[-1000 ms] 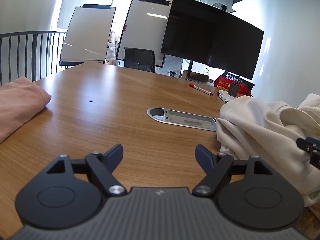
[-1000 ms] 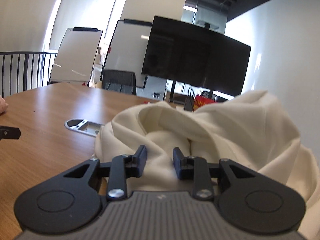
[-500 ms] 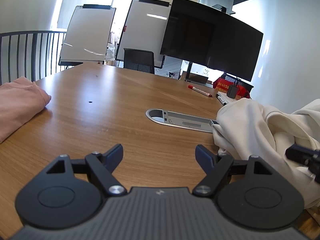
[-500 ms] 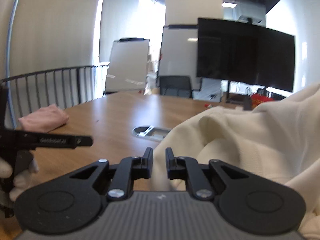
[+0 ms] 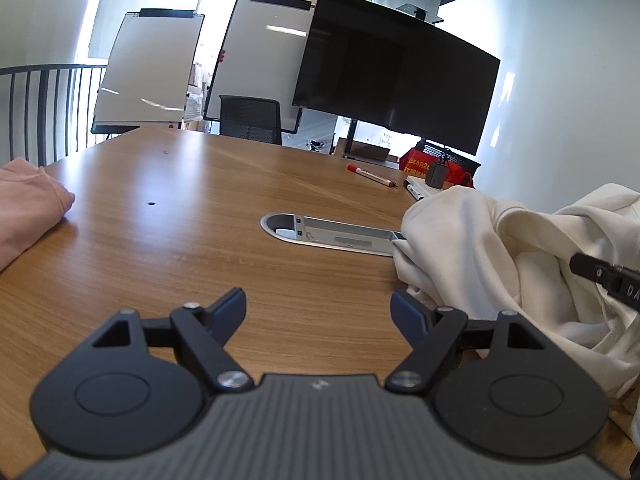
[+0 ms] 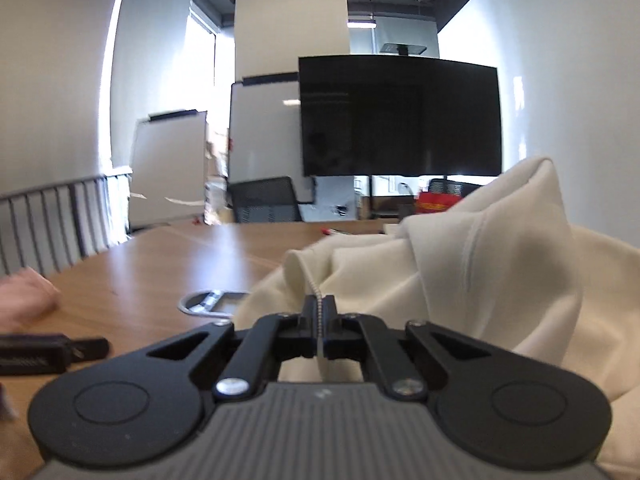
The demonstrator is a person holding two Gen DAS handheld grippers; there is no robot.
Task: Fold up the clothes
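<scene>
A cream sweatshirt [image 5: 500,256] lies crumpled on the right side of the wooden table [image 5: 200,216]. In the right wrist view the same cream sweatshirt [image 6: 460,280] fills the right half, and my right gripper [image 6: 319,312] is shut on a thin ribbed edge of it. My left gripper [image 5: 318,306] hovers open over bare wood just left of the garment, nothing between its fingers. A folded pink garment [image 5: 28,204] rests at the table's left edge. The tip of the right gripper [image 5: 604,274] shows at the right edge of the left wrist view.
A metal cable hatch [image 5: 332,234] is set into the table's middle. Marker pens [image 5: 372,176] lie at the far right. Beyond the table stand a chair [image 5: 250,120], two whiteboards [image 5: 148,72], a large dark screen [image 5: 392,72] and a railing [image 5: 44,108].
My right gripper has gone from apart to pressed together on the sweatshirt's edge, and its view swung left and rolled. The sweatshirt has been drawn leftward. My left gripper has stayed put.
</scene>
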